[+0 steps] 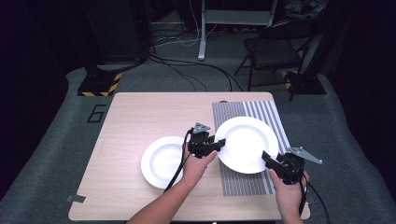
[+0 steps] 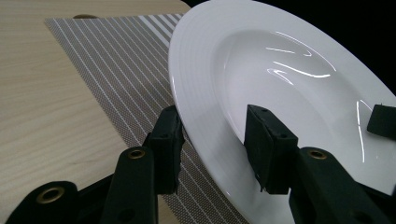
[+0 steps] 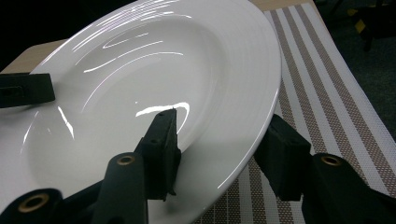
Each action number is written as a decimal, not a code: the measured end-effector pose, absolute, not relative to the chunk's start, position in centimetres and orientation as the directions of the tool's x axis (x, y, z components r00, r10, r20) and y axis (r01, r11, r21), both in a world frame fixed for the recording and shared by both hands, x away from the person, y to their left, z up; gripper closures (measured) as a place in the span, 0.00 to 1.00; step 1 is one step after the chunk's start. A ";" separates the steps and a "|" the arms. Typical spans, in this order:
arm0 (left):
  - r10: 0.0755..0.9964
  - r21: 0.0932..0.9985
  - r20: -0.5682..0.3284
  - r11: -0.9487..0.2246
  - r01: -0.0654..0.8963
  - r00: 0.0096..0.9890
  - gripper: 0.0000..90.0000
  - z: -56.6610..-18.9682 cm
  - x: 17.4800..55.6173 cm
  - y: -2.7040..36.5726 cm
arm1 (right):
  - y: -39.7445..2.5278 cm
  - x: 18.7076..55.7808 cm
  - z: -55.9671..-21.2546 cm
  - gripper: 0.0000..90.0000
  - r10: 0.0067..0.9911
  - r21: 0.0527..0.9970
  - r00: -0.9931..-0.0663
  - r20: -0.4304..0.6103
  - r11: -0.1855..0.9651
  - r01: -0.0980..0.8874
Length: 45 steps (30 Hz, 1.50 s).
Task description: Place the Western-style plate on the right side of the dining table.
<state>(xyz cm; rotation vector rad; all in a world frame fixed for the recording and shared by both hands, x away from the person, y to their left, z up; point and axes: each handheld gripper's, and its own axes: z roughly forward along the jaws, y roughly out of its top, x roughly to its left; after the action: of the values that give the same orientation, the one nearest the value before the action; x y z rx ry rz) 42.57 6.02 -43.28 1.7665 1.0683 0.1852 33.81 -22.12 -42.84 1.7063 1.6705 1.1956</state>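
On the wooden table [image 1: 140, 116], right of frame centre, both the left gripper [image 1: 219, 142] and right gripper [image 1: 267, 157] straddle opposite rims of the large plate [image 1: 245, 140], jaws apparently clamped, steadying it above the striped mat [image 1: 271, 112].

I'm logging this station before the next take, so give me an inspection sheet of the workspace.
Surface: light wooden table, grey striped woven placemat on its right part.
Job's things: large white ceramic plate over the placemat, rim between both grippers' jaws.
Clutter: second white plate on bare wood; tape scrap at the near-left corner.
Grippers: left gripper and right gripper straddle opposite rims; whether clamped, unclear.
Cables: black cable trails from the left gripper; more on the floor.
Surroundings: dark folding chair, grey carpet.
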 end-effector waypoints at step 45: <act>0.731 0.806 -0.363 -0.066 0.589 0.578 0.64 -46.0 45.1 4.4 | -23.8 37.3 -45.4 0.57 0.965 0.807 -0.097 0.244 -0.147 0.571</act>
<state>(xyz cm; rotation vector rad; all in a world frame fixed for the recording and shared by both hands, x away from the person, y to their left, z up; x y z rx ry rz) 45.13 4.45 -45.95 1.7492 1.0932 0.1678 37.25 -23.75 -45.38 1.7291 1.6741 1.1541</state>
